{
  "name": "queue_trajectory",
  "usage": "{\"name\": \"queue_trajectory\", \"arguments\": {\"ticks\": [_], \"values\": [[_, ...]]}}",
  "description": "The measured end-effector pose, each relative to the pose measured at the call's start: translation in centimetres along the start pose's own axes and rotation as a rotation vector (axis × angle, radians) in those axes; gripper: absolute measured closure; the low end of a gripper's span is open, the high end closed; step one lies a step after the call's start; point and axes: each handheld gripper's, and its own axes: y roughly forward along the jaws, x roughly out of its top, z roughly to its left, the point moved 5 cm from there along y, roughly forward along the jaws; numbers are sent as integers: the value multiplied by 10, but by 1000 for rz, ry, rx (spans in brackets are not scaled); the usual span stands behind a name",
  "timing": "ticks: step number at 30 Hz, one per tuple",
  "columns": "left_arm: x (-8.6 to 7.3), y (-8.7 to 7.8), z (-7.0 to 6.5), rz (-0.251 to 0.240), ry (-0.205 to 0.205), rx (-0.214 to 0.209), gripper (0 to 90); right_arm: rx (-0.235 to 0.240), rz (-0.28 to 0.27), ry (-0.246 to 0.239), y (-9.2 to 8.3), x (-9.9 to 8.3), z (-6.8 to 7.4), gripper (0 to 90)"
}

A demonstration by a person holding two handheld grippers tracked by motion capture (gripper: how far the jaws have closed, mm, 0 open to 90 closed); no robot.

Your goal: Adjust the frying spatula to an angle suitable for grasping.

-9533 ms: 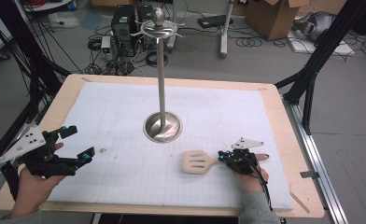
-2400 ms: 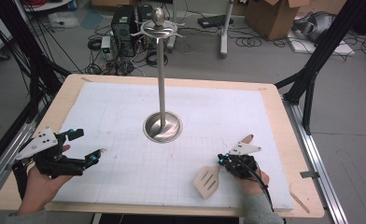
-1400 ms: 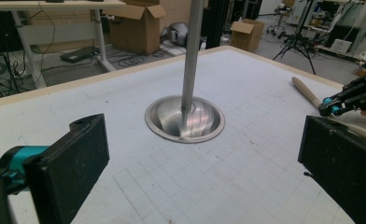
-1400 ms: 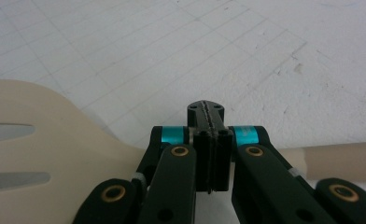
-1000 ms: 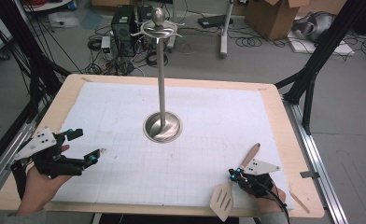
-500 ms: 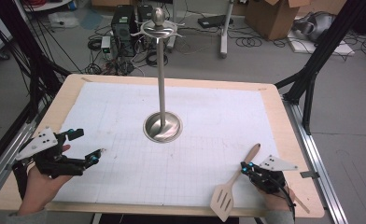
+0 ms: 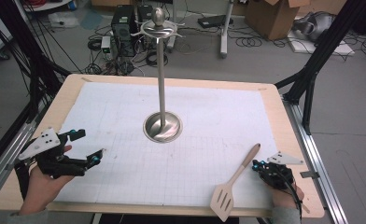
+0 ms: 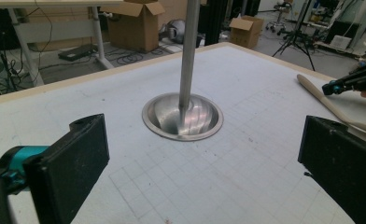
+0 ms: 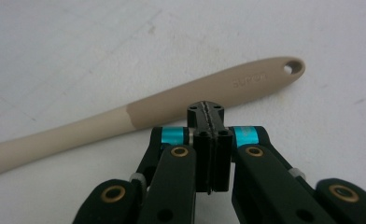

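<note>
Spatula lay flat near the worktop's front right edge, right gripper pinched shut on nothing, tips against its handle, probably nudging it; left gripper sat wide open, idle.

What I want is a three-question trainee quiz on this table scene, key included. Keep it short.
1. Toward which edge of the table does the slotted blade of the spatula point? A far; B near; C left.
2. True or false: the left gripper has its fingers shut.
3. Fill in: the right gripper has its fingers ____, with nothing between them.

Key: 1 B; 2 false, they stand wide apart; 3 shut.
</note>
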Motion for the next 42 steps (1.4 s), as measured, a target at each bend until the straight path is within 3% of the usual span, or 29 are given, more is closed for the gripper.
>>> {"name": "queue_trajectory", "arguments": {"ticks": [12, 18, 29, 36, 40, 42], "values": [[1, -2, 0, -6, -4, 4, 23, 11, 5, -7, 6, 5, 0, 900], [-1, 0, 0, 0, -5, 1, 23, 37, -38, 3, 11, 14, 1, 900], [0, -2, 1, -6, -6, 1, 23, 43, -38, 8, 23, 24, 4, 900], [-1, -1, 2, -2, -10, -2, 23, 46, -42, -14, 31, 31, 6, 900], [-1, -1, -1, -10, 1, -8, 23, 24, -45, -80, 38, 36, 11, 900], [1, -2, -1, -17, 5, -11, 24, 30, -43, -76, 39, 37, 11, 900]]}}
